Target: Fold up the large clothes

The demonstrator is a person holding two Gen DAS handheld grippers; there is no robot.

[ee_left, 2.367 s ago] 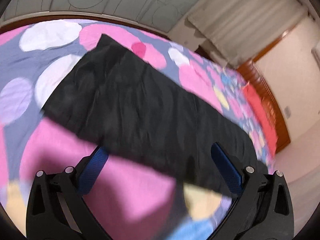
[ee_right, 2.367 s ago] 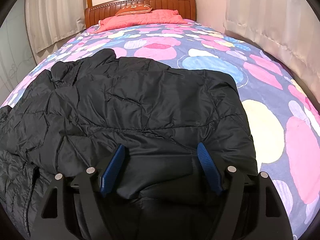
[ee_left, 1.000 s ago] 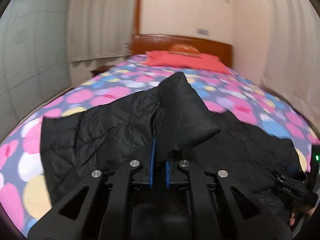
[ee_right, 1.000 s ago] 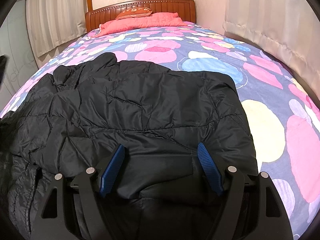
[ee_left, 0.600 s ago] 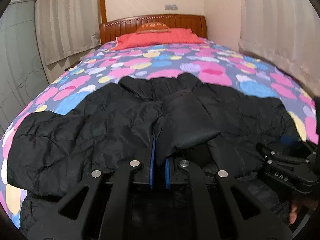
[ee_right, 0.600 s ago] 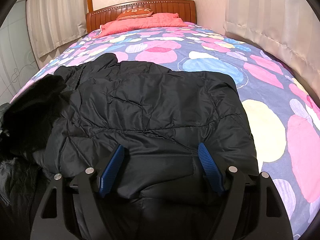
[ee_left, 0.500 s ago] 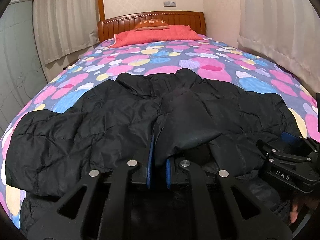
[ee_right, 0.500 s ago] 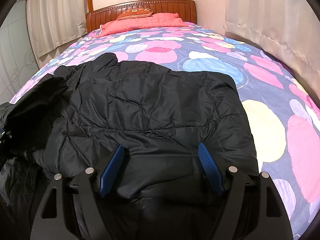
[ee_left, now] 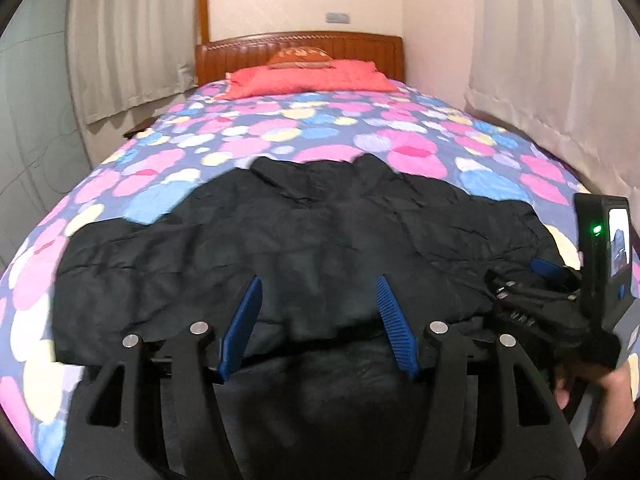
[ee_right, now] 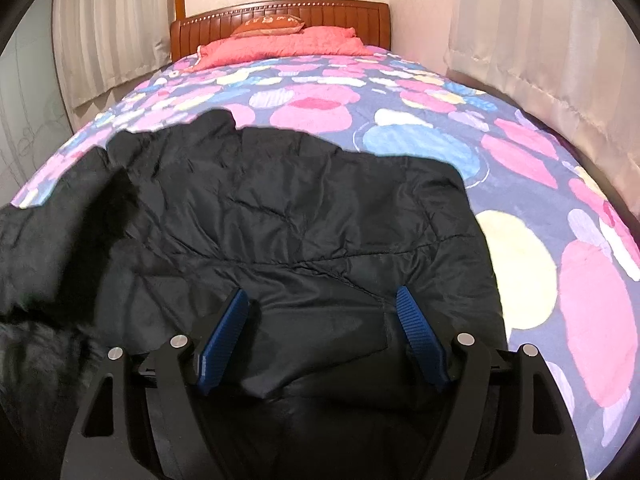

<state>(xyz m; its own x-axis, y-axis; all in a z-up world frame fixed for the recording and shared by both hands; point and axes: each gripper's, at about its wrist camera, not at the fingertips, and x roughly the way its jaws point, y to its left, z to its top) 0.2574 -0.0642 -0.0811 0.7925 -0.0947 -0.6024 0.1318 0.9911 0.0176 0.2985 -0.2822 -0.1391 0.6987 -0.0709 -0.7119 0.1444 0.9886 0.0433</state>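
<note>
A large black puffer jacket [ee_left: 320,236] lies spread across the near end of the bed, and it fills the lower half of the right wrist view [ee_right: 288,220] too. My left gripper [ee_left: 318,286] hovers over the jacket's near part with its jaws opening; jacket cloth lies under the gap, and the blue pads [ee_left: 244,320] do not press on it. My right gripper [ee_right: 322,300] stands open over the jacket's right side, nothing pinched. That right gripper [ee_left: 548,270] shows at the right edge of the left wrist view, held by a hand [ee_left: 600,392].
The bed wears a cover with pink, blue and yellow circles [ee_right: 520,184]. Red pillows [ee_right: 280,44] and a wooden headboard [ee_right: 280,12] are at the far end. Curtains [ee_right: 540,40] hang close along the right side, more curtains and a glass door on the left.
My left gripper, shut on a raised fold of the jacket half a second ago, has opened and the fold has dropped flat onto the jacket. The right gripper has stayed put.
</note>
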